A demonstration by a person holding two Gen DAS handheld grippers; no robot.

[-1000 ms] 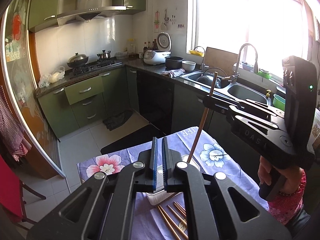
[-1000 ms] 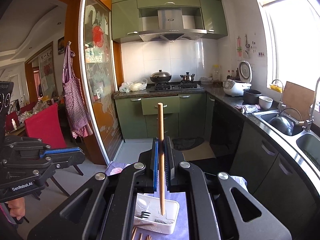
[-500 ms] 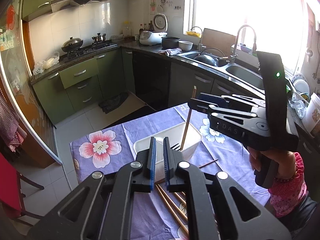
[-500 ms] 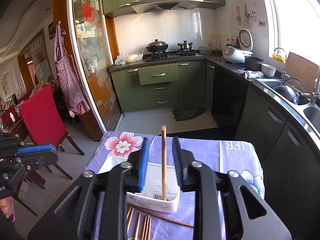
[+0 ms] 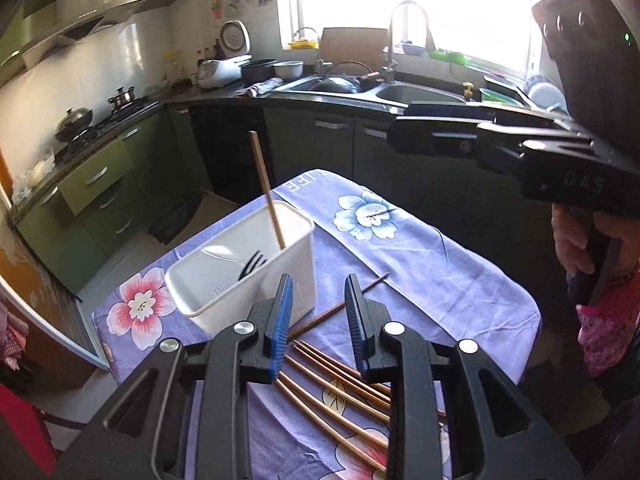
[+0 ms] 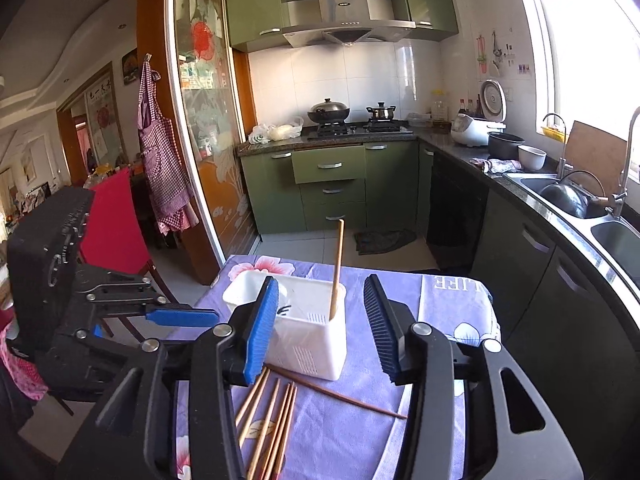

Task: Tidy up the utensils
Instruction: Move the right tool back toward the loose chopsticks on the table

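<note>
A white plastic utensil holder (image 5: 224, 280) (image 6: 312, 344) stands on the purple floral tablecloth (image 5: 420, 272). One wooden chopstick (image 5: 267, 196) (image 6: 337, 268) stands upright in it beside a black fork (image 5: 250, 266). Several loose chopsticks (image 5: 340, 392) (image 6: 268, 424) lie on the cloth in front of the holder. My left gripper (image 5: 318, 316) is open and empty above the loose chopsticks. My right gripper (image 6: 322, 328) is open and empty, just behind the holder; it shows in the left wrist view (image 5: 480, 140).
The table edge (image 5: 532, 320) drops off on the right. Green cabinets and a dark counter with a sink (image 6: 576, 200) run behind. A red chair (image 6: 116, 224) stands at the left.
My right gripper opened and let go of the chopstick, which now stands in the holder. My left gripper opened and both tilted down toward the table.
</note>
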